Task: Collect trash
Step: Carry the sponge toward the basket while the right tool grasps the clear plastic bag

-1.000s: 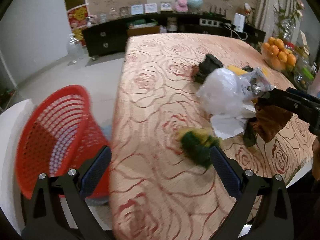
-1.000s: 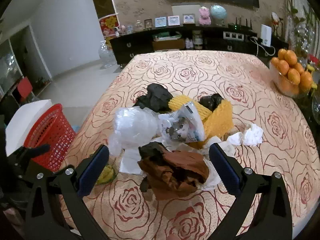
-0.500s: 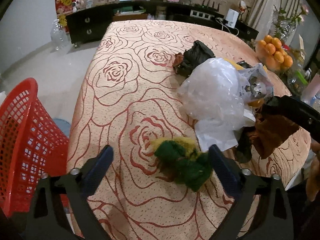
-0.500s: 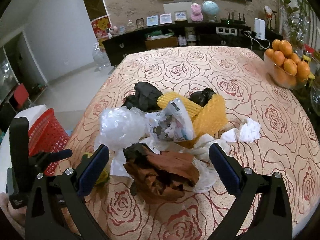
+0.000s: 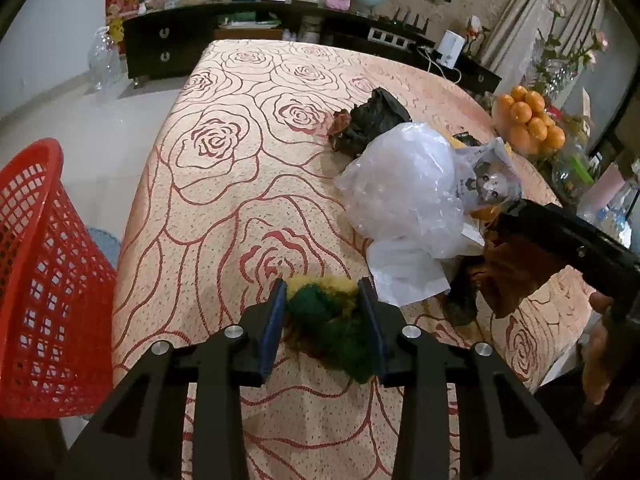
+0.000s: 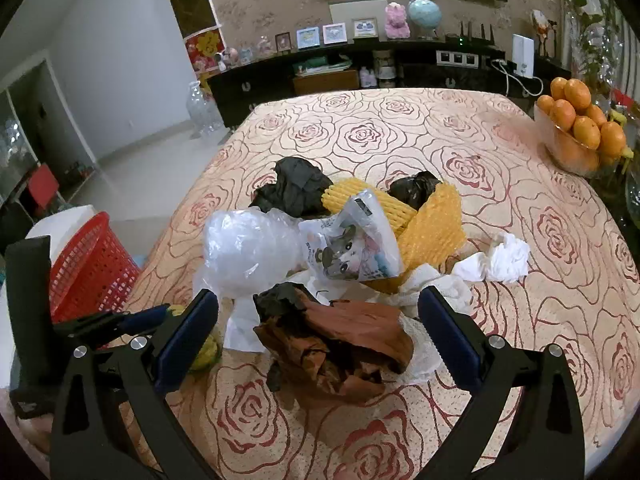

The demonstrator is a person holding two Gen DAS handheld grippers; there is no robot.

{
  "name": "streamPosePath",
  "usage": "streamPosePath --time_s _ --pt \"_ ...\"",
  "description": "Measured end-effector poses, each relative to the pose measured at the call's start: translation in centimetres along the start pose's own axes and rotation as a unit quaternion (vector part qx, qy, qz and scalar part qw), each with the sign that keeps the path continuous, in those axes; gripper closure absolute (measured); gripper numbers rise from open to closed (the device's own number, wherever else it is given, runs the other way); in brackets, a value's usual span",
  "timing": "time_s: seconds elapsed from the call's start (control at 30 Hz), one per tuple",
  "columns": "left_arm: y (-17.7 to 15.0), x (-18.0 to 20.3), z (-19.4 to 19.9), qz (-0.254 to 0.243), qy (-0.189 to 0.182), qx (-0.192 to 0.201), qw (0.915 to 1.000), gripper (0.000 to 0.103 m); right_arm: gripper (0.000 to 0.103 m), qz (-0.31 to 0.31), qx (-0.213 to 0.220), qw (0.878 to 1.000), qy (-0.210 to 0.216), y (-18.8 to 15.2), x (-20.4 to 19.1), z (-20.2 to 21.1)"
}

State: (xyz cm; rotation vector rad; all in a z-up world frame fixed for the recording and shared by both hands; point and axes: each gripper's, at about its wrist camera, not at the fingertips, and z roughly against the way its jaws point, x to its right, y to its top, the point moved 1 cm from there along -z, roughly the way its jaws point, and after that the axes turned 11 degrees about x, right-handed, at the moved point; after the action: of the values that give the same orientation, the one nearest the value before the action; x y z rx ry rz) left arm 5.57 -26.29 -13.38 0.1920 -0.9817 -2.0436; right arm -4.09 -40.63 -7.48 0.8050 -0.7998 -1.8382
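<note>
My left gripper (image 5: 323, 312) is shut on a green and yellow fluffy wad (image 5: 328, 328) that rests on the rose-patterned table (image 5: 224, 184) near its left edge. The red mesh basket (image 5: 36, 280) stands on the floor to the left. My right gripper (image 6: 318, 328) is open, its jaws on either side of a crumpled brown paper bag (image 6: 344, 344), not touching it. Behind lie a clear plastic bag (image 6: 248, 252), a printed cat wrapper (image 6: 352, 252), yellow foam netting (image 6: 424, 220), black bags (image 6: 296, 188) and white tissue (image 6: 504, 260).
A glass bowl of oranges (image 6: 580, 132) stands at the table's right edge, beside bottles (image 5: 608, 208). A dark sideboard (image 6: 360, 76) with frames and a globe lines the far wall. A white object (image 6: 60, 224) stands beside the basket.
My left gripper swung from the basket to the table, moved over the green and yellow wad and shut on it. My right gripper stayed open and edged closer to the brown bag.
</note>
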Motion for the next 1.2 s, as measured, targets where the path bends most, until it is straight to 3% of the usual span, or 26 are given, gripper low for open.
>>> streamPosePath --time_s 0.43,0.8,0.87,0.93,1.03,1.2 --pt "1.9 -2.7 6.4 -0.018 0.067 0.073 0.9949 0.069 0.006 0.05 0.012 0.998 0.029 2.9 -4.9 -0.7" --pt "2.1 -7.6 9.8 0.022 0.101 0.095 0.9901 0.069 0.013 0.051 -0.064 0.997 0.002 2.5 -7.1 -7.5" --pt "2.1 -8.0 10.2 0.02 0.109 0.097 0.9891 0.069 0.019 0.053 -0.072 0.996 0.001 2.1 -7.1 -8.1" --pt "2.2 -8.1 10.4 0.018 0.114 0.101 0.9882 0.069 0.034 0.061 -0.081 0.995 0.001 1.8 -7.3 -8.8" --pt "2.3 -8.3 10.8 0.022 0.113 0.107 0.9877 0.069 0.048 0.069 -0.088 0.994 -0.002 1.4 -7.4 -9.4" --pt "2.2 -8.4 11.3 0.023 0.114 0.11 0.9871 0.069 0.058 0.071 -0.07 0.995 0.001 1.7 -7.4 -8.9"
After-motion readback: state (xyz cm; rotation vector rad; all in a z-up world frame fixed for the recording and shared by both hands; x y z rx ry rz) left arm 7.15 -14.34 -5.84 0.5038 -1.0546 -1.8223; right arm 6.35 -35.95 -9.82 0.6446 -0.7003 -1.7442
